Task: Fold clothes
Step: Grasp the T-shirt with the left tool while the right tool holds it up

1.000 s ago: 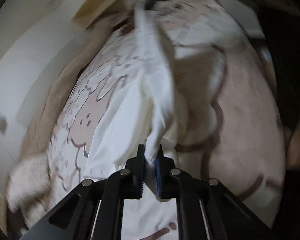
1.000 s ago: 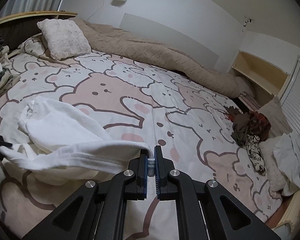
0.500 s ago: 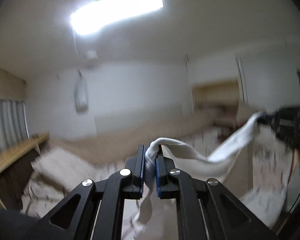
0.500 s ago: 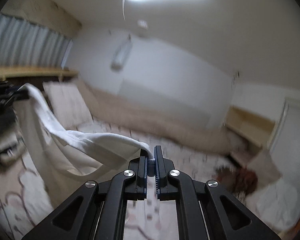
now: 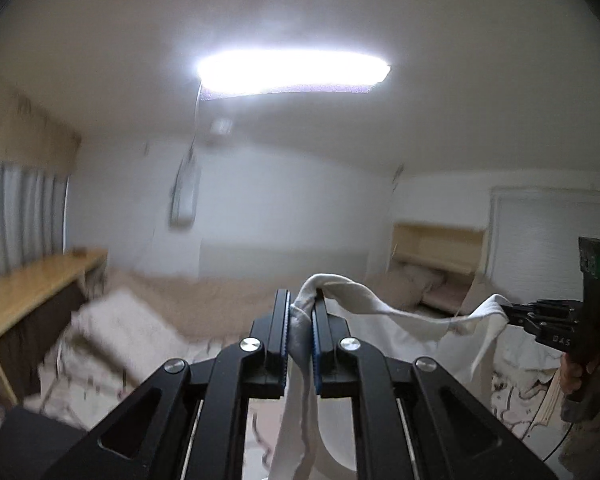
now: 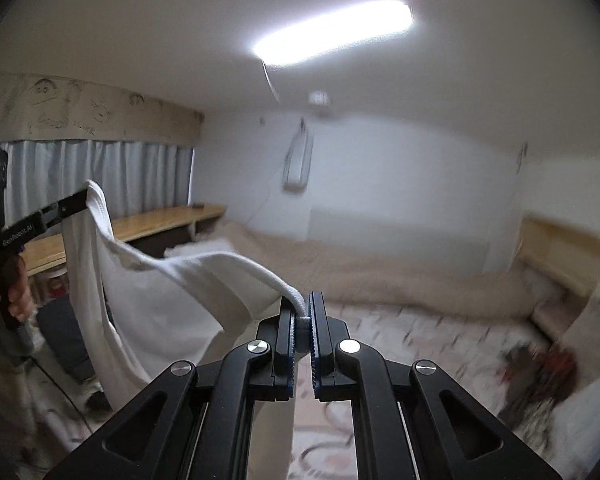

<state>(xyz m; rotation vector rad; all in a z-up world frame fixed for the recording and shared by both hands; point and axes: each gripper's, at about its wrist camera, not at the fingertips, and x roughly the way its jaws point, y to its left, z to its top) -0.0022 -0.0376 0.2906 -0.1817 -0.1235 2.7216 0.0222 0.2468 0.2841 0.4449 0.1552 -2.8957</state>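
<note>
One white garment [image 6: 152, 292] hangs in the air above the bed [image 6: 400, 320], stretched between two tongs. The left tongs [image 5: 300, 320] are clamped on one bunched edge; the right tongs [image 6: 303, 324] pinch a ribbed hem. Beyond the bed, one wooden shelf [image 6: 140, 224] runs under the curtains [image 6: 100, 176]; a dark clothes heap [image 6: 540, 372] lies at the bed's right.

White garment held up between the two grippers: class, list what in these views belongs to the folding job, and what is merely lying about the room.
Belongs to the job:
white garment
left gripper, shut on it
right gripper, shut on it
bed

Lying about:
dark clothes heap
beige blanket
pillow
wooden shelf
curtains
</note>
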